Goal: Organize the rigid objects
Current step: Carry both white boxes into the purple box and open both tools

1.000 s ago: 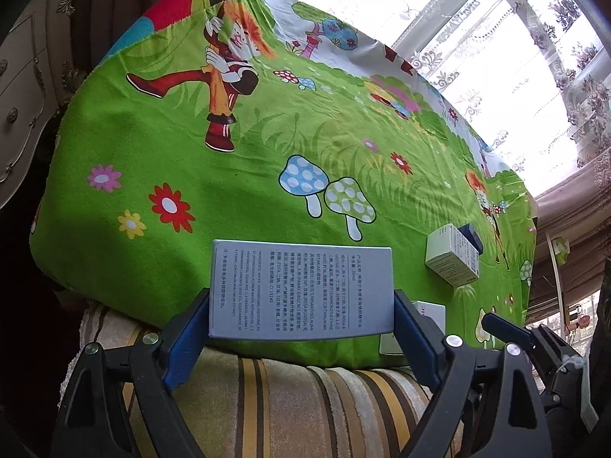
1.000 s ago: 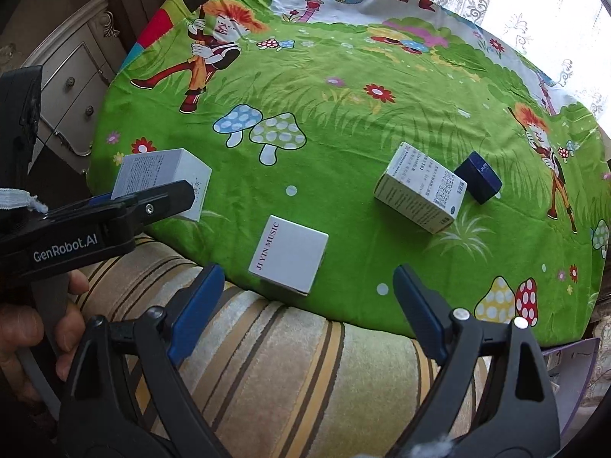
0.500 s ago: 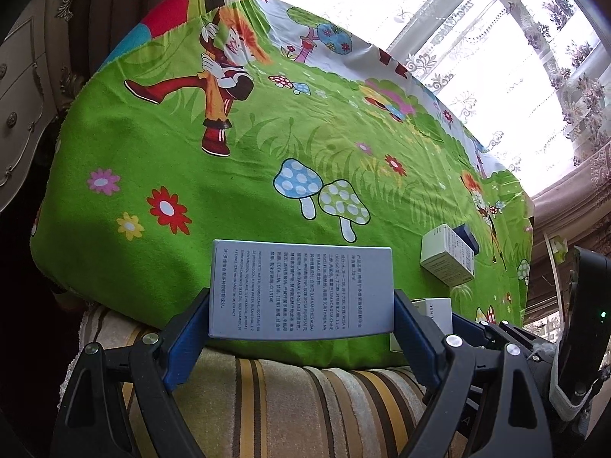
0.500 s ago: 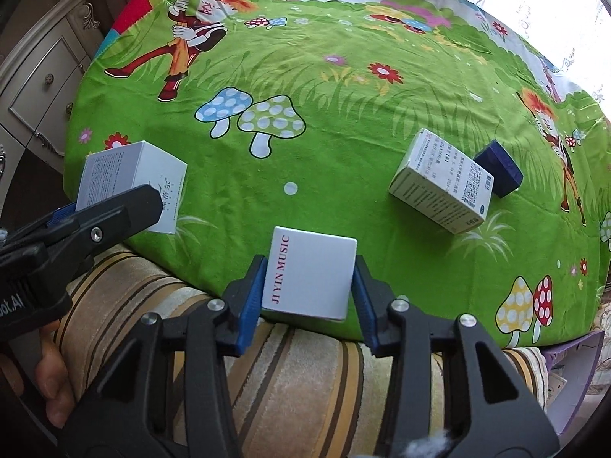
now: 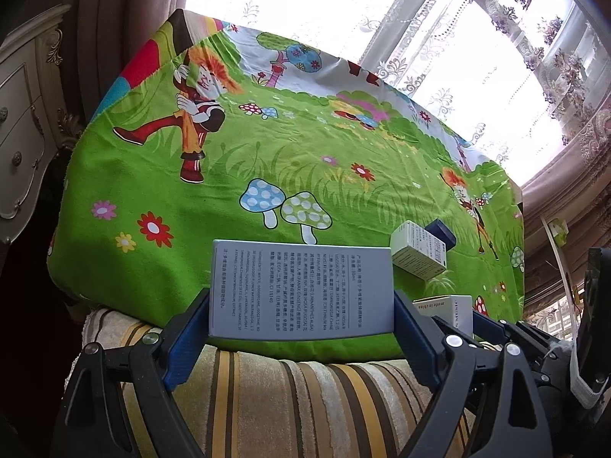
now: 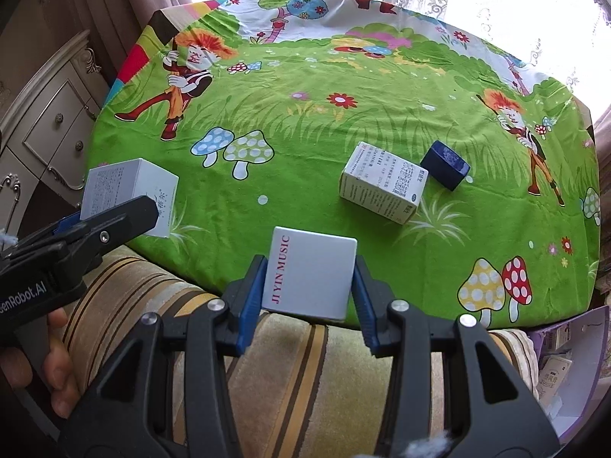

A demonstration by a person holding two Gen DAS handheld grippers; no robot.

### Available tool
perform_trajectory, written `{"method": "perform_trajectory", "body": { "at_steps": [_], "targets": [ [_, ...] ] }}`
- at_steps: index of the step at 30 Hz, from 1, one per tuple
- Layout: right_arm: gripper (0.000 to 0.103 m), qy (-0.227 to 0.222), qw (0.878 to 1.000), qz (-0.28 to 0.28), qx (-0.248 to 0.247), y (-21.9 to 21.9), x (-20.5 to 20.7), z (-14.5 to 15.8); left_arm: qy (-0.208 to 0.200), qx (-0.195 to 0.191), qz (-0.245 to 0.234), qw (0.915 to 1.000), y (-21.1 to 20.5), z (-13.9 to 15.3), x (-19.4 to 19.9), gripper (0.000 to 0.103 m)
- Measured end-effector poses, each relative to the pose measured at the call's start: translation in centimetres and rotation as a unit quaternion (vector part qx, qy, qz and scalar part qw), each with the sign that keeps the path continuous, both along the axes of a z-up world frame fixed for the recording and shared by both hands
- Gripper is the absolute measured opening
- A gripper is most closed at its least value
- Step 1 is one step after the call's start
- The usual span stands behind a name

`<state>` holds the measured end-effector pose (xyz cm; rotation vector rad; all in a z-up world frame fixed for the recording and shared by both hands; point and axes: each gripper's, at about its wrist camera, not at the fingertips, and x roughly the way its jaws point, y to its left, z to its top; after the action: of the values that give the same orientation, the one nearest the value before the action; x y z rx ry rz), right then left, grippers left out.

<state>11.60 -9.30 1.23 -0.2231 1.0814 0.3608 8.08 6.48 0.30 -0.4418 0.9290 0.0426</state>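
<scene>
Between right claw (image 6: 309, 286) pads, white box (image 6: 310, 273)

Bright window (image 5: 477, 57) with lace curtains (image 5: 553, 38), cream carved dresser (image 6: 46, 126) at left, striped upholstery (image 6: 290, 374) below

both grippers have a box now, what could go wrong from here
1. The left gripper clamps the long box by its ends, so it might bow or slip if squeezed or swung.
2. The white box sits only between the tips of the right gripper, so it could twist out.
3. The two grippers are close together, so they might bump while carrying.
</scene>
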Motion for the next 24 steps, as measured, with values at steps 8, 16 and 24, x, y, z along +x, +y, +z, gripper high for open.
{"method": "perform_trajectory", "body": {
  "at_steps": [8,16,24],
  "targets": [
    [0.048,-0.020,0.999,-0.033,0.027,-4.8,-1.7,2.2,-0.015,0.001,-0.053,0.9985,-5.1,1.9,-0.7,0.089],
    [0.048,-0.039,0.993,-0.100,0.042,-13.0,-3.5,3.9,-0.026,0.007,-0.146,0.9889,-13.1,3.2,-0.9,0.089],
    [0.048,-0.065,0.982,-0.179,0.014,-21.4,-6.1,4.5,-0.027,0.010,-0.244,0.9694,-21.3,3.9,-1.4,0.089]
  ]
}}
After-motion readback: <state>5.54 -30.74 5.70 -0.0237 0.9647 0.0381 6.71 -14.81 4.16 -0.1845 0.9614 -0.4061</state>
